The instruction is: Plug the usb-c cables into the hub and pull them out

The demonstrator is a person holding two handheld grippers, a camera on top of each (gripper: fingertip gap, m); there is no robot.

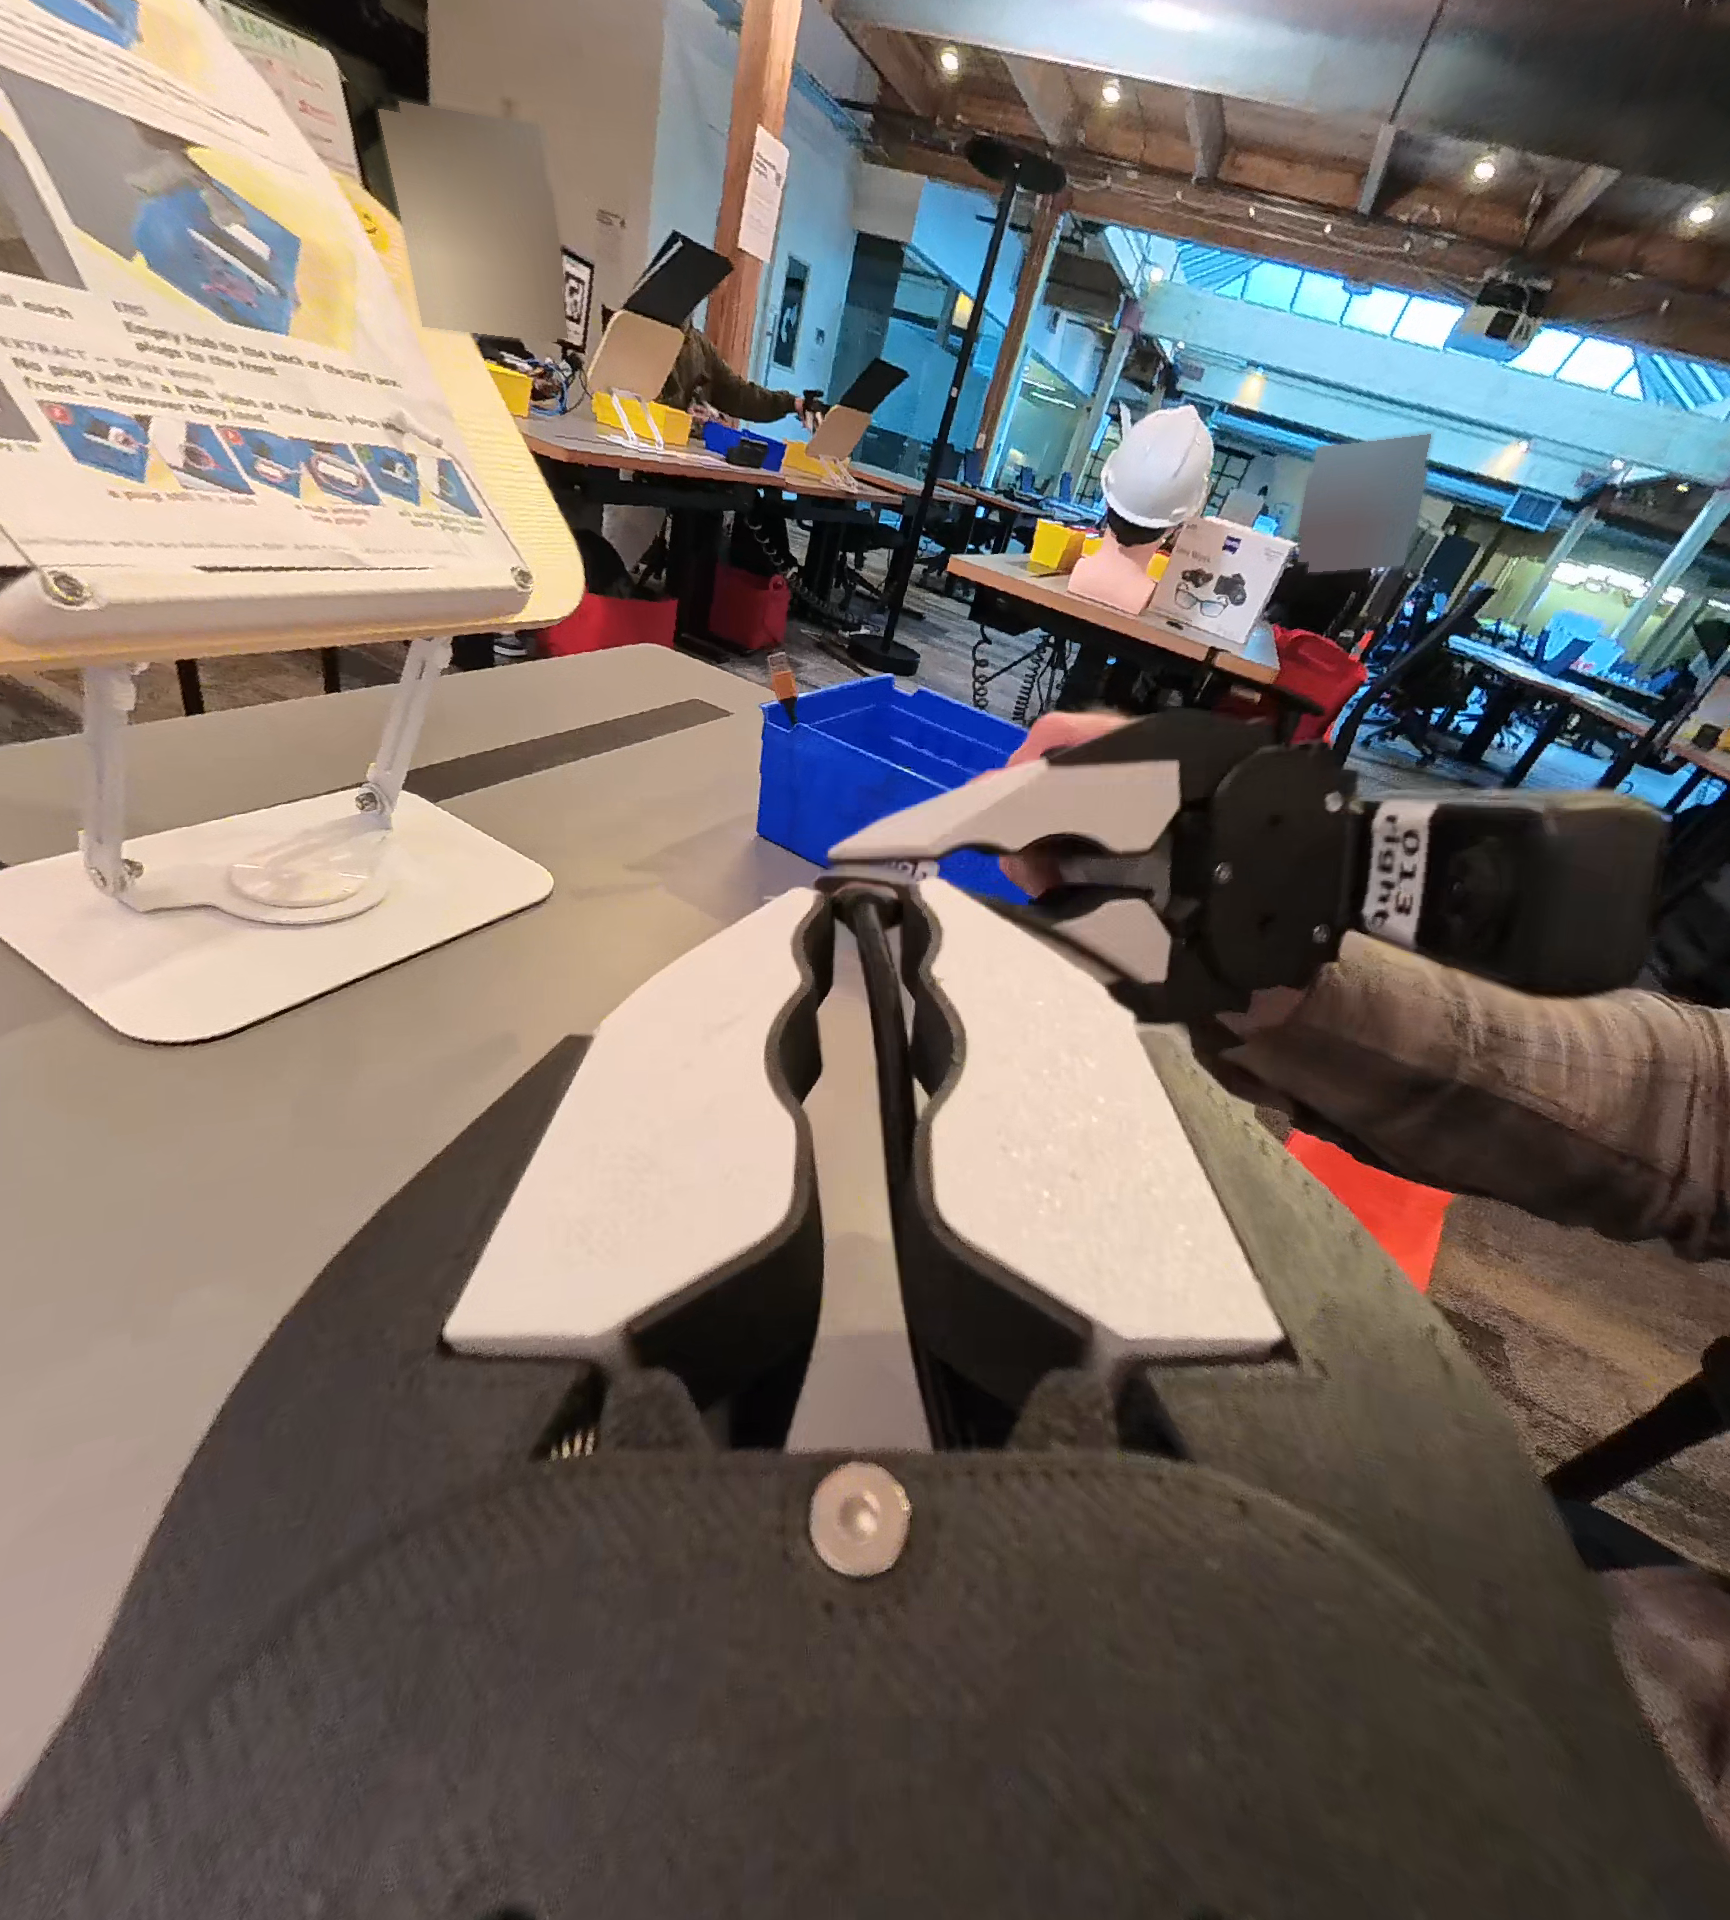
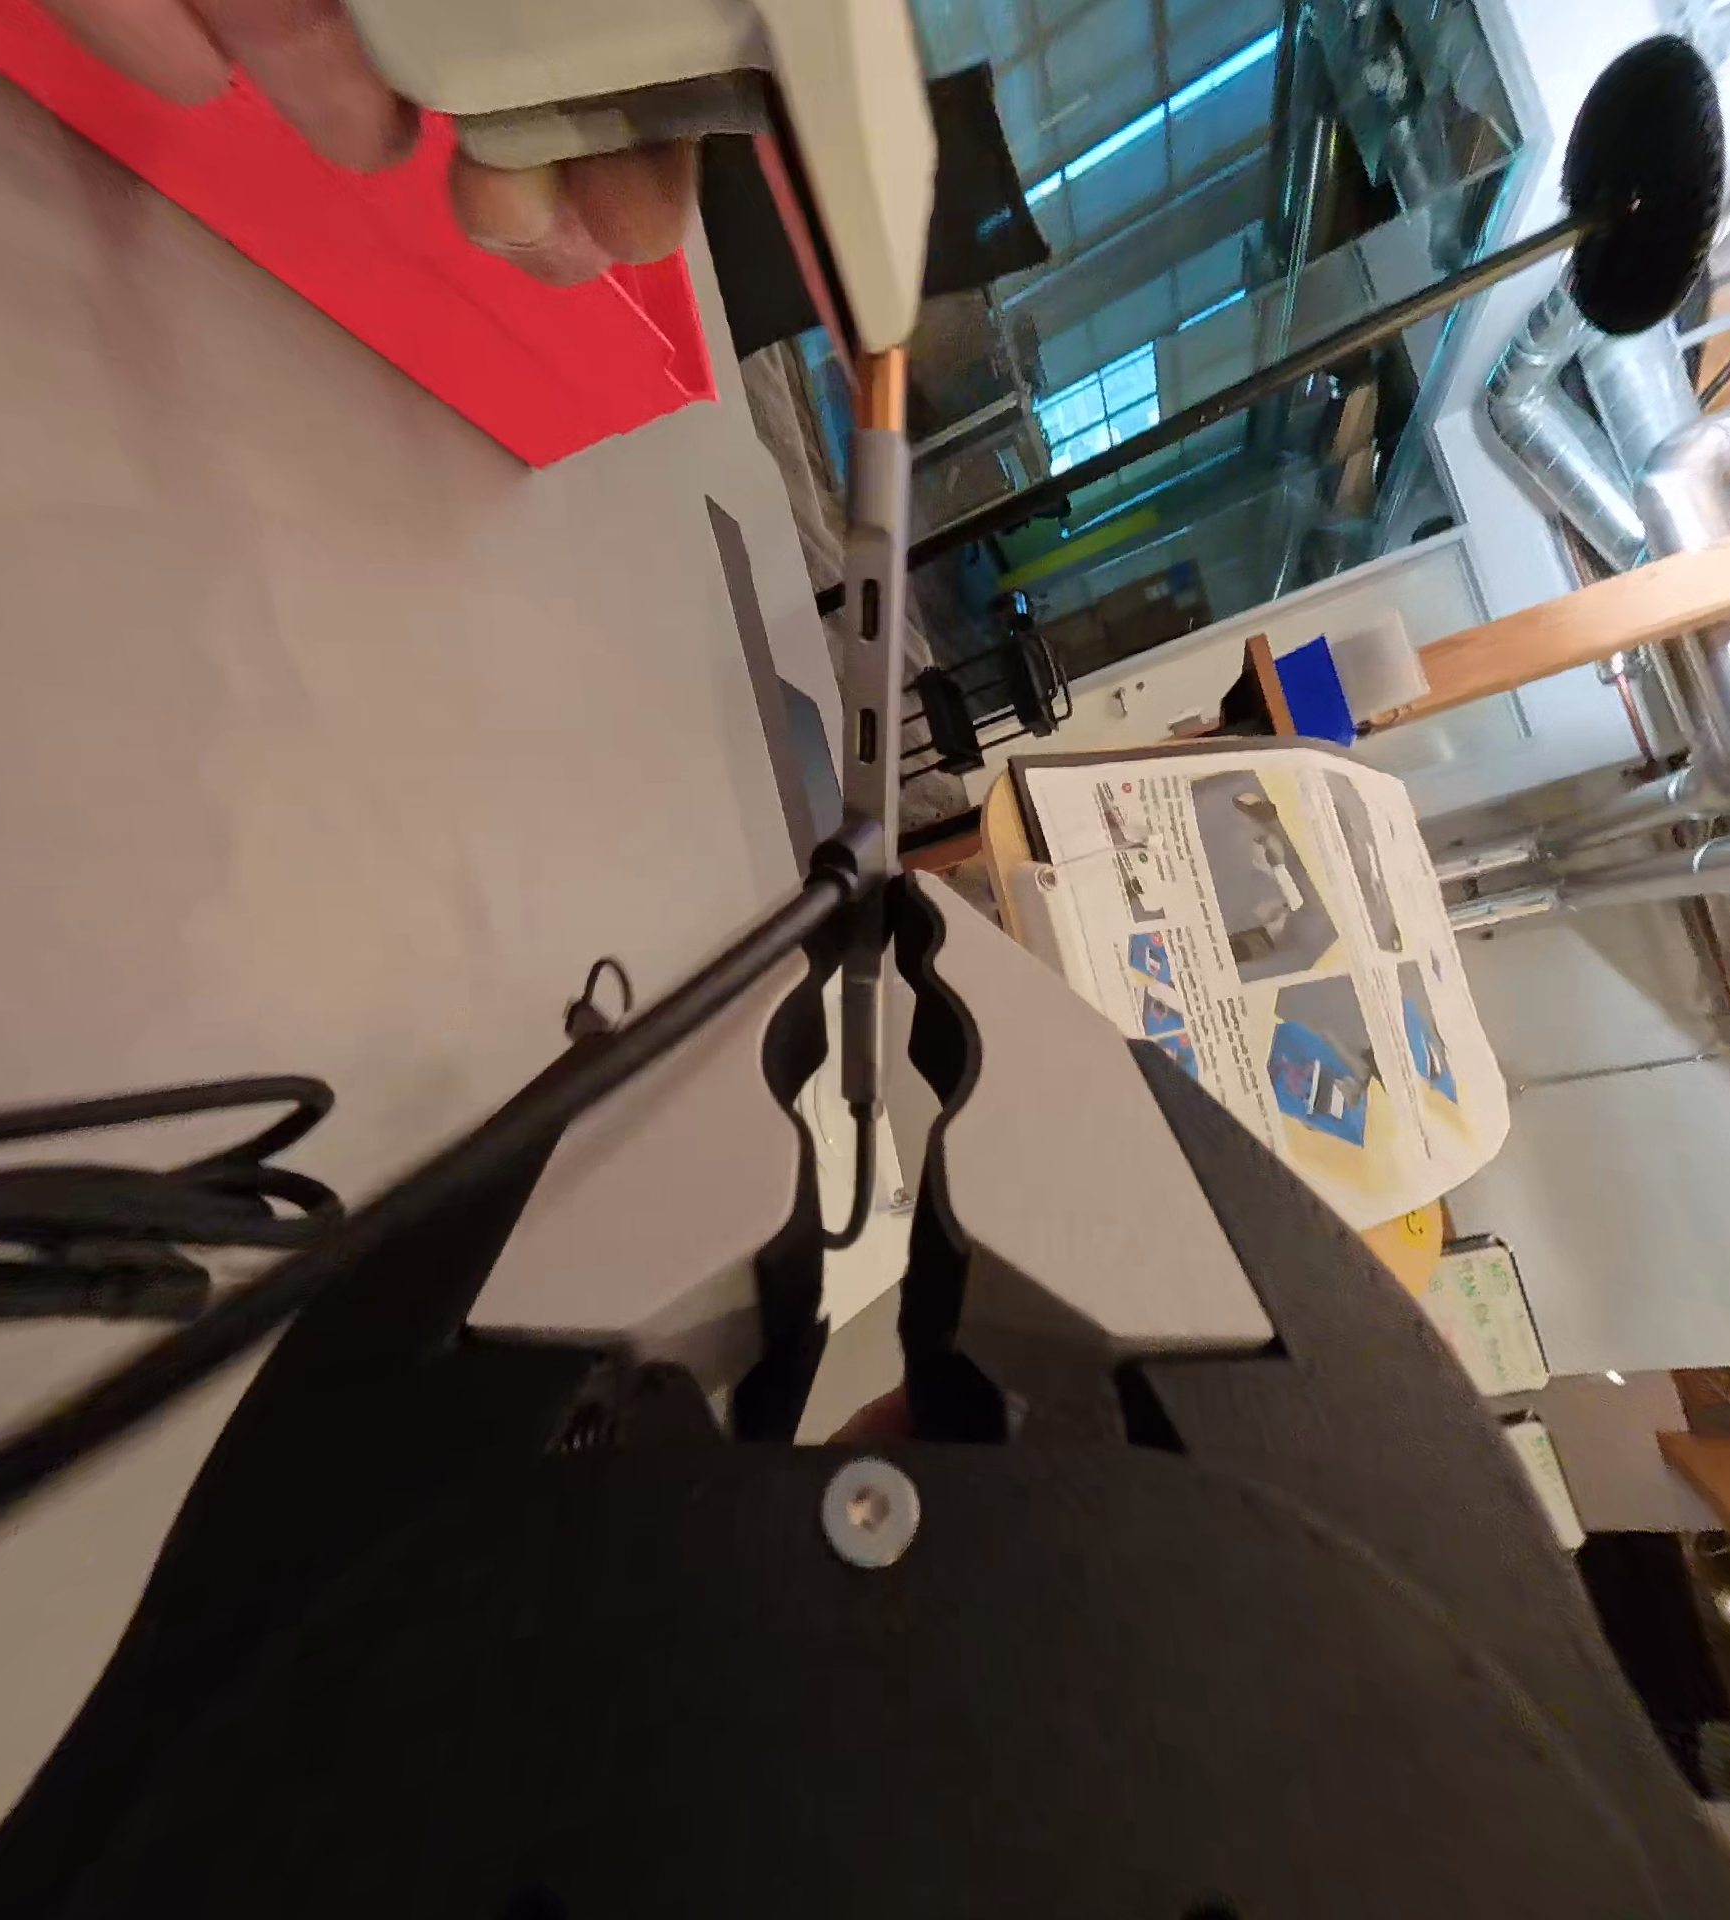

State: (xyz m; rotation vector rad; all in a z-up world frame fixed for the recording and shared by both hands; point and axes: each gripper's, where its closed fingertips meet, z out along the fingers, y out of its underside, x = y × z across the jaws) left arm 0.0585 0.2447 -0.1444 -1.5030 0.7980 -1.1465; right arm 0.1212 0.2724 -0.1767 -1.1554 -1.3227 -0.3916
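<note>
The grey hub (image 2: pixel 866 675) shows edge-on in the right wrist view, with two empty ports on its side. My right gripper (image 2: pixel 876 894) is shut on its slim near end, where a thin tail cable curls out. It also shows in the left wrist view (image 1: pixel 882 860), coming in from the right. My left gripper (image 1: pixel 866 899) is shut on a black cable (image 1: pixel 887 1018) that runs back between its fingers. One of its fingers (image 2: pixel 887 208) points at the hub's far end, where an orange-collared plug (image 2: pixel 882 384) meets the hub. A thicker black cable (image 2: pixel 632 1029) ends at the hub beside my right fingertips.
A blue bin (image 1: pixel 861 769) stands just behind the grippers, with an orange-collared plug (image 1: pixel 781 681) sticking up from it. A white stand (image 1: pixel 258 894) with an instruction sheet is on the left of the grey table (image 1: pixel 217 1195). Coiled black cables (image 2: pixel 113 1195) and a red bin (image 2: pixel 425 260) lie nearby. There is about 8 cm between the tips of the two grippers.
</note>
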